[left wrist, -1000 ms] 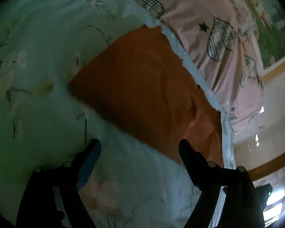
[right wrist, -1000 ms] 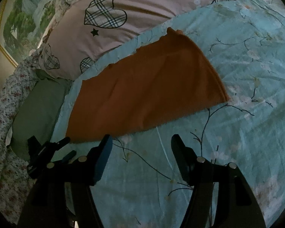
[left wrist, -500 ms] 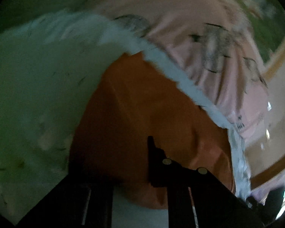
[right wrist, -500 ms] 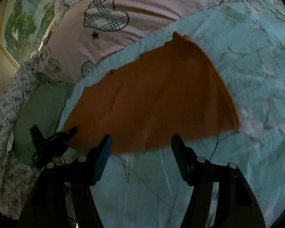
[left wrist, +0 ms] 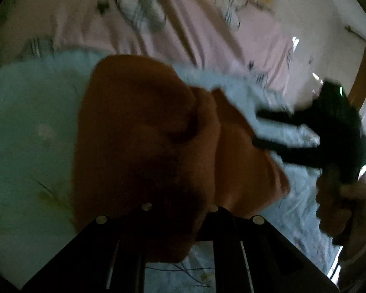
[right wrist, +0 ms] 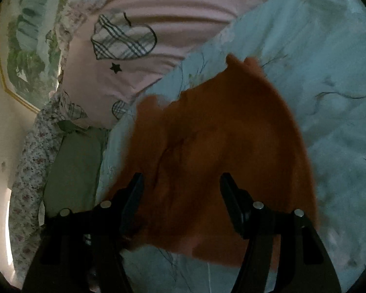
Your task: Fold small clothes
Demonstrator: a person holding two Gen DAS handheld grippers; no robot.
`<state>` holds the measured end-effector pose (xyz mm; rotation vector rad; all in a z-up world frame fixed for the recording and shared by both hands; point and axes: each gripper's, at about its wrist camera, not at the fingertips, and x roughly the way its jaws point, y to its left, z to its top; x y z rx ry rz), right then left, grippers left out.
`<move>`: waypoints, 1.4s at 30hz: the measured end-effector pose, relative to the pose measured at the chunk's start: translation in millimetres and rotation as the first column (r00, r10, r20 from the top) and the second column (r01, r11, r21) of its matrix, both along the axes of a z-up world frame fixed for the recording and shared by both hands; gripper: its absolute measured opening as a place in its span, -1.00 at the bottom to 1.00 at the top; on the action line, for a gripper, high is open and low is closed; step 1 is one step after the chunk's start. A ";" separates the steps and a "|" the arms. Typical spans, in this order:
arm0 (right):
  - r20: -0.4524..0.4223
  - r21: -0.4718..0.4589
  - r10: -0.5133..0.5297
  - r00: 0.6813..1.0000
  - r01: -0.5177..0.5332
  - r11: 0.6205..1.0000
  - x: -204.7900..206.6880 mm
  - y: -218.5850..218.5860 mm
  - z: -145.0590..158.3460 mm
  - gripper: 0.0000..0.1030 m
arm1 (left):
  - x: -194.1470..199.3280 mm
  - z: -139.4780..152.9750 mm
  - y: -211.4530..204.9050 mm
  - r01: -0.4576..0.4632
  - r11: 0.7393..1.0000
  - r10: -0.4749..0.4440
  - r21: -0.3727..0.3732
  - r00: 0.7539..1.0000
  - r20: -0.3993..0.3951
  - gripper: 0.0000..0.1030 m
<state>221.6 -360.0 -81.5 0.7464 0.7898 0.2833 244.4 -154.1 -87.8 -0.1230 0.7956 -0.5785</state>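
**One orange garment, two grippers**

The left gripper [left wrist: 180, 210] is clamped on the one orange garment [right wrist: 219, 131], lifting its edge off the floral bedsheet [right wrist: 329, 48]. The right gripper [right wrist: 180, 190], spread wide and holding nothing, hovers above it. One pink pillow [right wrist: 158, 12] lies beyond.

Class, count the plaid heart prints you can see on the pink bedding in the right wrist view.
2: a large plaid heart at upper left, and a smaller one lower down, cut off by the blue floral sheet. Others may be hidden.
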 end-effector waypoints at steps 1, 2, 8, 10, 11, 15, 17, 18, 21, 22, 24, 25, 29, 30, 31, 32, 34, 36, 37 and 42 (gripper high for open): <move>-0.014 0.009 0.020 1.000 -0.020 1.000 8.1 3.3 -3.5 0.33 | 1.7 -8.7 -1.7 0.001 1.000 -0.001 0.012 1.000 -0.019 -0.80; -0.029 0.017 0.047 0.998 -0.046 0.999 16.8 8.2 -7.0 0.35 | 1.4 -12.1 -1.2 0.000 1.000 0.001 0.018 1.000 -0.018 -0.80; -0.073 0.029 0.155 0.985 -0.153 0.988 61.5 40.6 -21.0 0.49 | -5.3 -8.2 -3.8 0.006 0.997 -0.010 0.079 0.999 0.047 -0.80; -0.074 0.023 0.168 0.983 -0.167 0.986 74.1 48.9 -21.5 0.49 | -7.7 -6.5 -14.3 0.002 0.990 -0.013 0.141 0.997 0.078 -0.80; -0.072 0.014 0.178 0.981 -0.178 0.984 82.1 54.2 -20.7 0.49 | -10.0 -6.2 -18.6 0.000 0.985 -0.016 0.170 0.995 0.095 -0.80; -0.096 -0.086 0.204 0.974 -0.212 0.973 106.6 69.6 -19.9 -0.12 | -18.7 -3.1 -29.2 -0.012 0.967 -0.028 0.254 0.988 0.151 -0.80; -0.100 -0.126 0.210 0.973 -0.222 0.967 111.4 68.7 -13.8 -0.71 | -19.7 4.2 -29.5 -0.013 0.967 -0.030 0.254 0.986 0.166 -0.80; -0.076 -0.115 0.220 0.972 -0.228 0.967 110.3 65.4 -7.6 -0.71 | -20.3 9.8 -30.2 -0.010 0.970 -0.033 0.243 0.984 0.175 -0.80; 0.030 -0.165 0.238 0.971 -0.230 0.959 96.3 51.7 24.8 -0.72 | -21.8 33.7 -41.9 0.021 0.980 -0.063 0.196 0.976 0.207 -0.80; 0.063 -0.195 0.235 0.970 -0.219 0.956 89.1 43.2 37.4 -0.72 | -22.3 38.8 -48.3 0.036 0.983 -0.074 0.180 0.975 0.209 -0.79; 0.096 -0.213 0.226 0.969 -0.201 0.956 79.9 25.7 49.8 -0.72 | -20.1 44.4 -63.5 0.071 0.986 -0.101 0.149 0.974 0.203 -0.79; 0.102 -0.220 0.218 0.971 -0.192 0.957 76.5 15.7 52.4 -0.72 | -18.3 44.4 -73.8 0.094 0.987 -0.118 0.134 0.975 0.188 -0.78; 0.035 -0.265 0.165 0.986 -0.150 0.952 67.5 -25.4 32.1 -0.72 | -5.6 21.6 -106.7 0.161 0.983 -0.170 0.091 0.981 0.095 -0.78; 0.001 -0.267 0.153 0.988 -0.147 0.952 68.1 -35.3 19.8 -0.72 | -1.4 12.6 -113.4 0.172 0.980 -0.178 0.097 0.982 0.065 -0.78; -0.025 -0.266 0.142 0.990 -0.143 0.953 68.8 -41.5 9.8 -0.72 | 1.6 3.2 -119.6 0.177 0.978 -0.182 0.110 0.982 0.040 -0.78; -0.048 -0.265 0.130 0.990 -0.138 0.954 69.1 -46.7 -0.2 -0.72 | 2.5 -2.2 -122.5 0.180 0.977 -0.184 0.117 0.983 0.029 -0.78; -0.061 -0.250 0.117 0.991 -0.128 0.960 67.9 -54.5 -11.8 -0.72 | 2.2 -8.7 -125.9 0.185 0.976 -0.188 0.118 0.982 0.015 -0.77; -0.047 -0.230 0.108 0.993 -0.116 0.966 65.1 -59.8 -14.8 -0.72 | 0.7 -8.0 -126.8 0.194 0.975 -0.197 0.110 0.980 0.018 -0.74; -0.043 -0.234 0.108 0.993 -0.115 0.966 64.5 -59.4 -13.6 -0.71 | 0.2 -6.9 -128.2 0.210 0.972 -0.213 0.106 0.977 0.017 -0.63; -0.035 -0.286 0.033 0.999 -0.041 0.957 46.6 -64.8 0.8 -0.16 | -12.5 -3.1 -112.6 0.256 0.962 -0.256 0.095 0.967 -0.011 -0.39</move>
